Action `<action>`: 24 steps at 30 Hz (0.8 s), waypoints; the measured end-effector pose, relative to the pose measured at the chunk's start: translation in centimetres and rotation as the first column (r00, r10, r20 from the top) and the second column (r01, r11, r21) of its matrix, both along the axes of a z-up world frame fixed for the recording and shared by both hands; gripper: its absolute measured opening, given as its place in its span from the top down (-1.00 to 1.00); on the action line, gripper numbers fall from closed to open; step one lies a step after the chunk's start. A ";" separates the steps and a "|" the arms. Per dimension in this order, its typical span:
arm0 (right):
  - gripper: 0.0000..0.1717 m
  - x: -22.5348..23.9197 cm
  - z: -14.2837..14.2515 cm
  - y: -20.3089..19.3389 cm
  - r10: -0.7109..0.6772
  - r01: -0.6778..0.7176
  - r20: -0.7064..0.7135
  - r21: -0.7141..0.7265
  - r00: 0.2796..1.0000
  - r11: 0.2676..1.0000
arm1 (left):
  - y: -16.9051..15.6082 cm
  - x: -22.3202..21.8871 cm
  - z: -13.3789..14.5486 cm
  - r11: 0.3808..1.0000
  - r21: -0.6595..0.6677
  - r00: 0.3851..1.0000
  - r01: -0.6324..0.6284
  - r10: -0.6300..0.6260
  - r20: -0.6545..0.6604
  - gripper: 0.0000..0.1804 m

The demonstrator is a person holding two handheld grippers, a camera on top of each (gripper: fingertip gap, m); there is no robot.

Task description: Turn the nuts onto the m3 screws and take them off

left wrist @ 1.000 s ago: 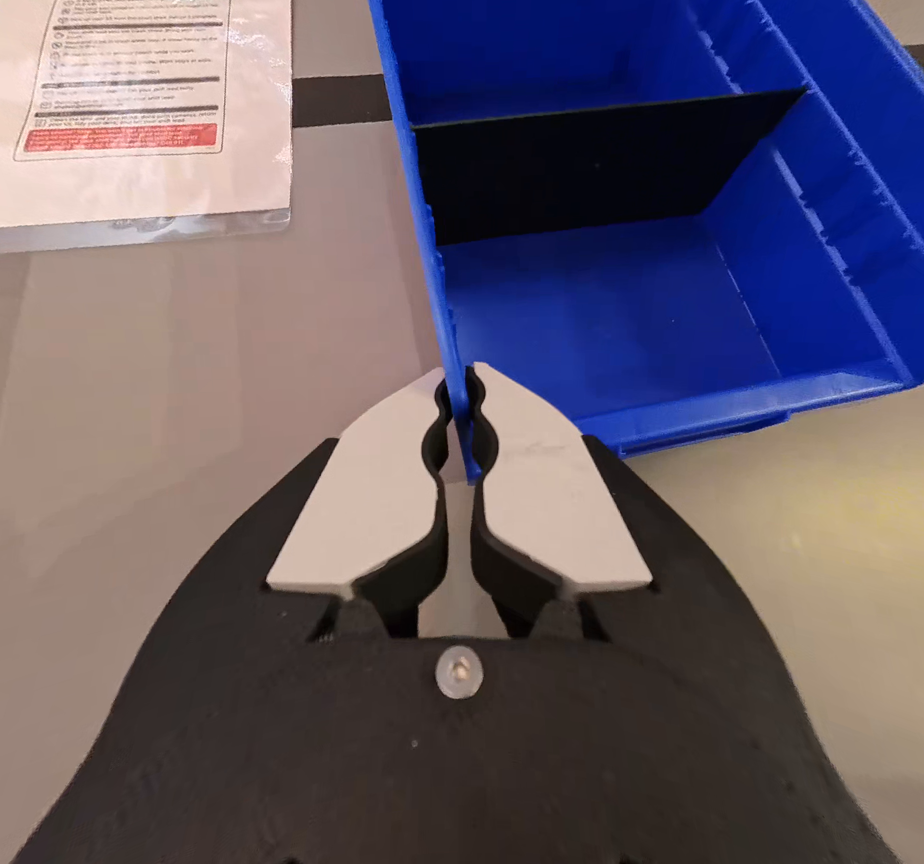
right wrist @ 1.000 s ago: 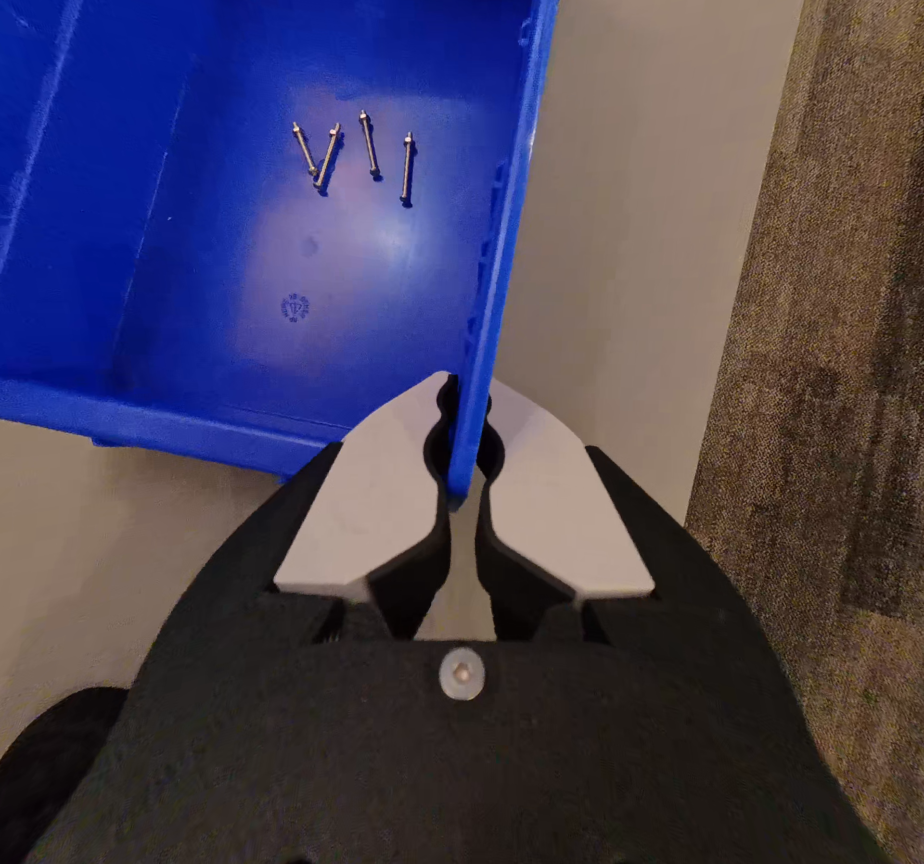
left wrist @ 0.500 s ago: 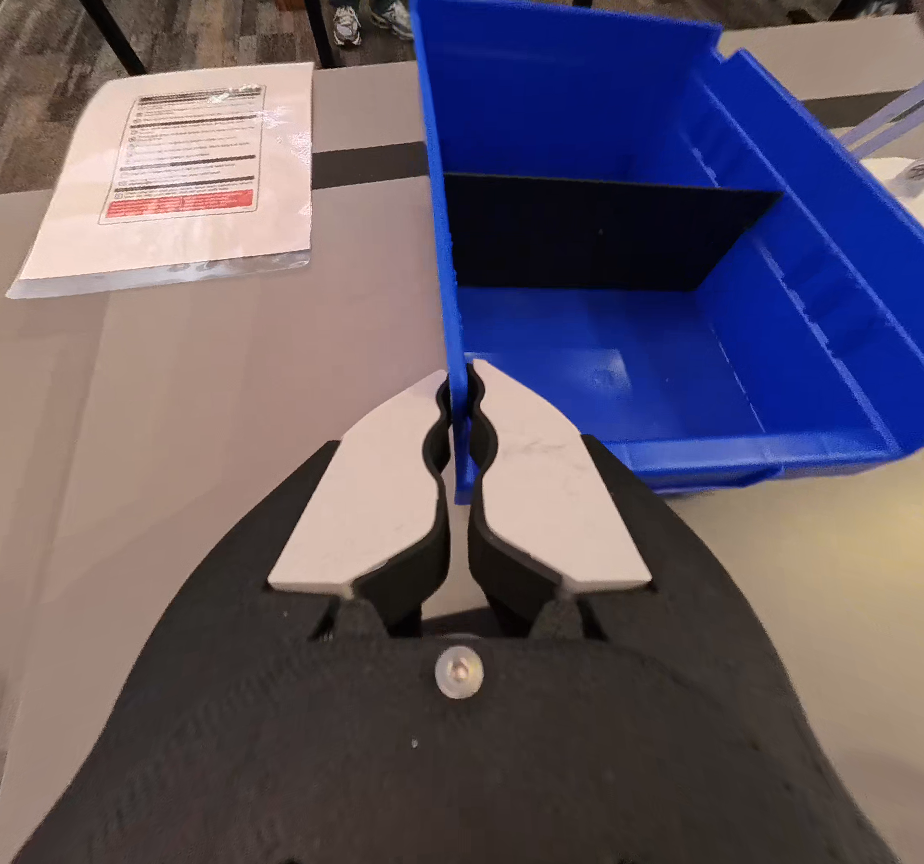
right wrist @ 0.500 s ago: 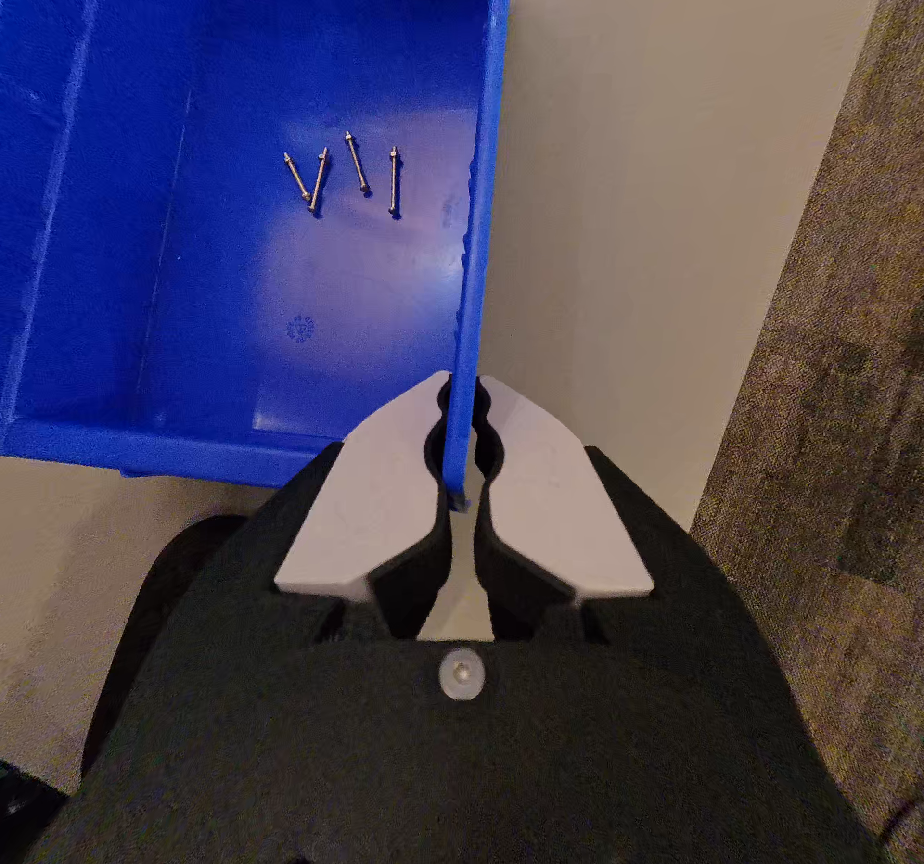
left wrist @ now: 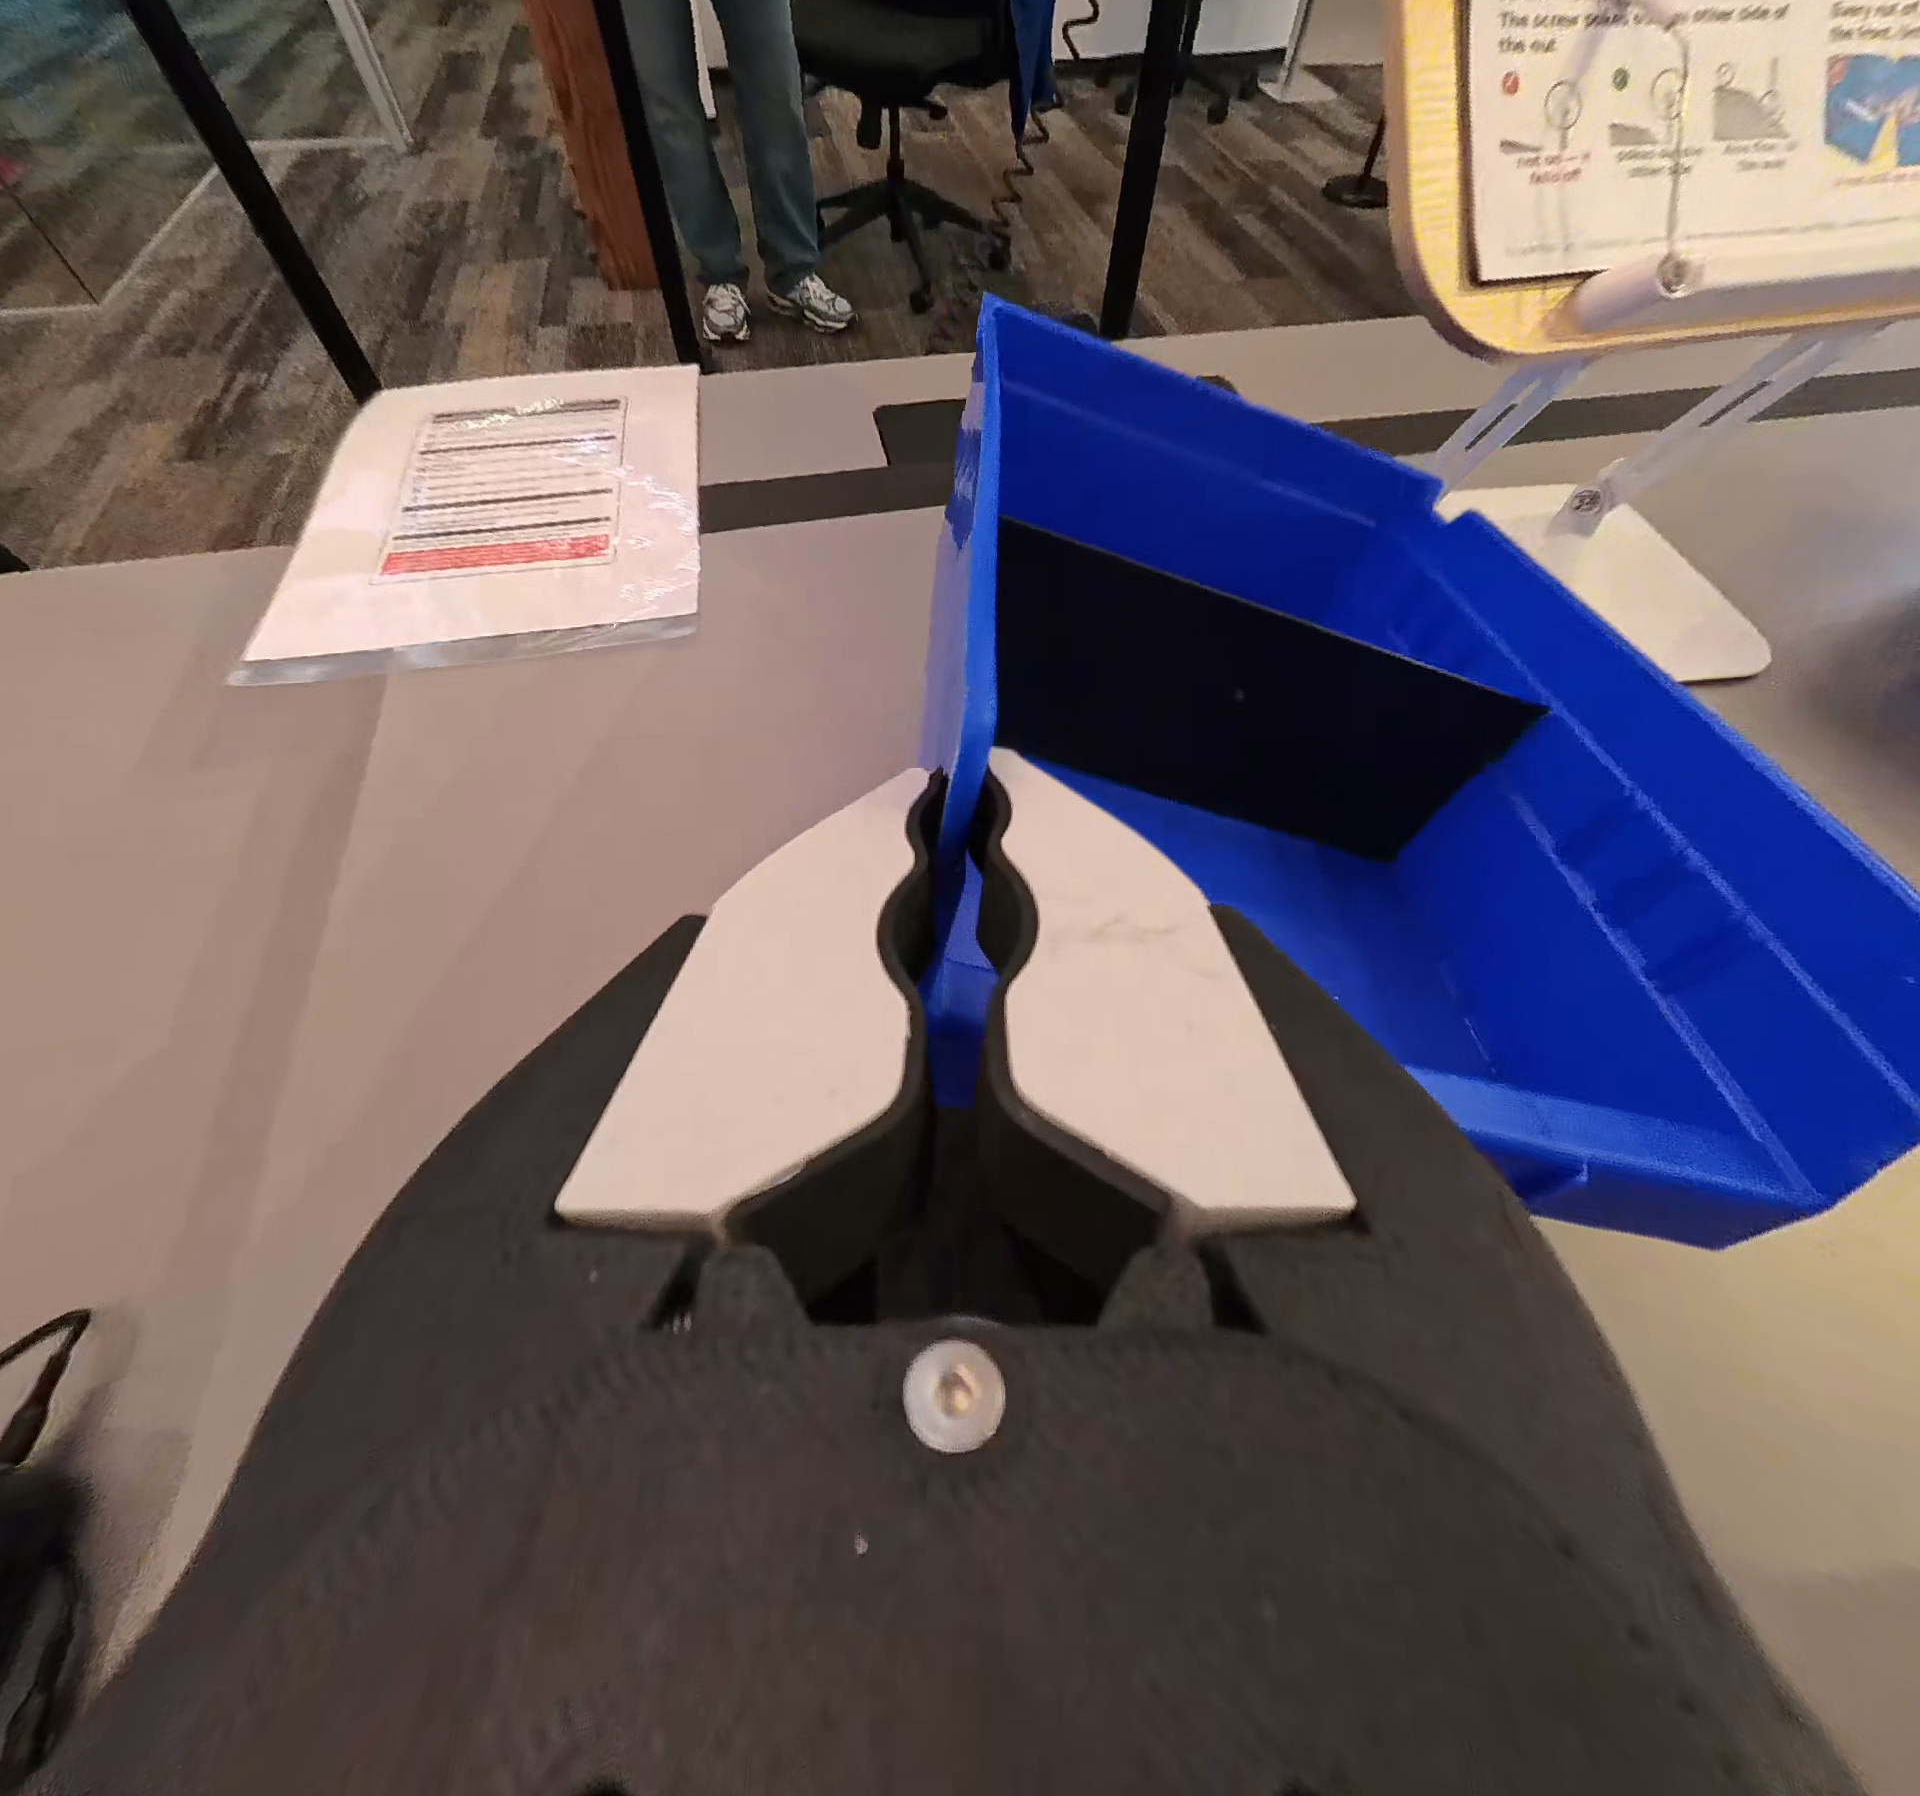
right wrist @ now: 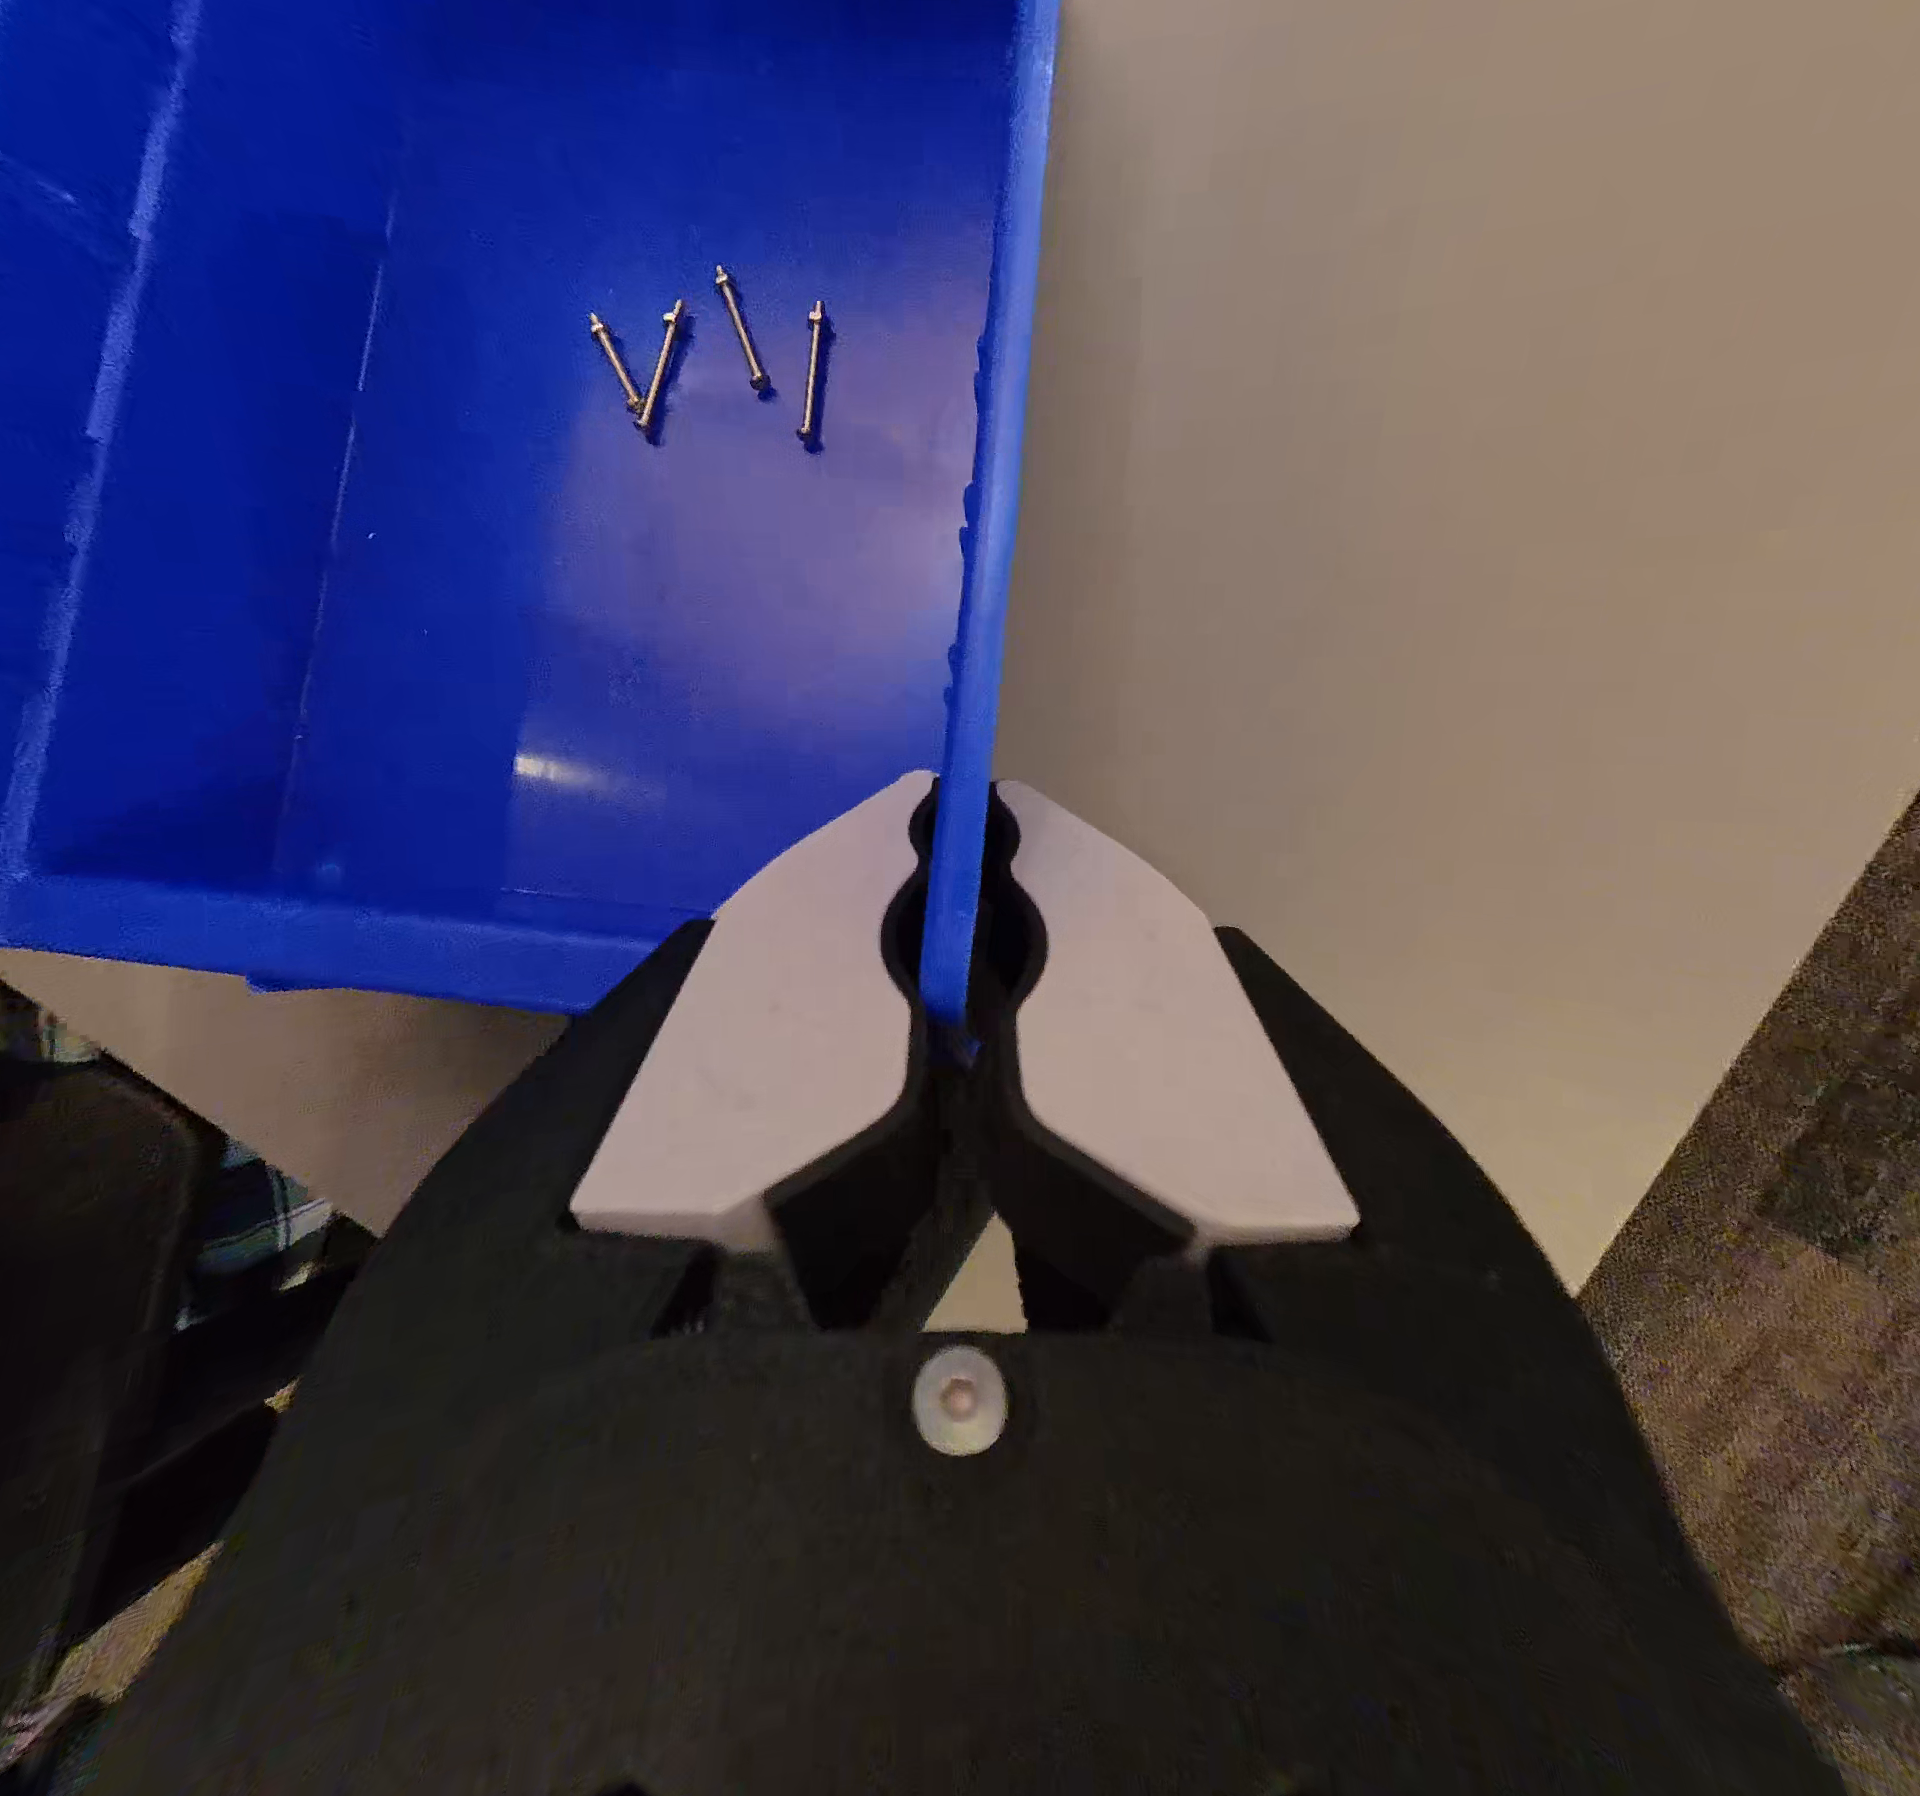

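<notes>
The smooth, matt grey table (left wrist: 260, 915) fills most of the left wrist view, with patterned carpet beyond its far edge at the top. A glossy, hard-plastic blue bin (left wrist: 1558, 863) sits right of centre there, tilted so that its right side hangs lower; a flat black divider (left wrist: 1226, 697) crosses its inside, and its long inner wall is ribbed with slots. At the upper right of the frame stands a wood-rimmed board (left wrist: 1423, 136) bearing a printed sheet, on a pale metal stand. At the upper left lies a laminated sheet (left wrist: 488, 541), shiny and crinkled at the edge.

The left hand-held gripper (left wrist: 961, 801), with pale flat fingers and wavy black pads, is clamped narrowly on the thin left wall of the bin, both pads pressing it. In the right wrist view the right hand-held gripper (right wrist: 961, 801) pinches the bin's right wall (right wrist: 997, 499) the same way. Four slim metal screws (right wrist: 717, 354) lie loose on the bin's floor, upper centre, two of them touching in a V.
</notes>
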State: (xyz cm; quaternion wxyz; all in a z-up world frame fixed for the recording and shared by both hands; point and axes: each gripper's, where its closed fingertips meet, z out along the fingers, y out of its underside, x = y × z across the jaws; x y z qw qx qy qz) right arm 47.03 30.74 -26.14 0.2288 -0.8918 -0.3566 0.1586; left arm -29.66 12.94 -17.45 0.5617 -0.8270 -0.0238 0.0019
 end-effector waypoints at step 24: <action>0.94 -22.6 -2.3 -8.6 0.357 -0.360 -0.118 -0.001 0.927 0.933 | -14.1 -4.5 6.5 0.958 0.237 0.986 -0.164 0.166 0.011 0.96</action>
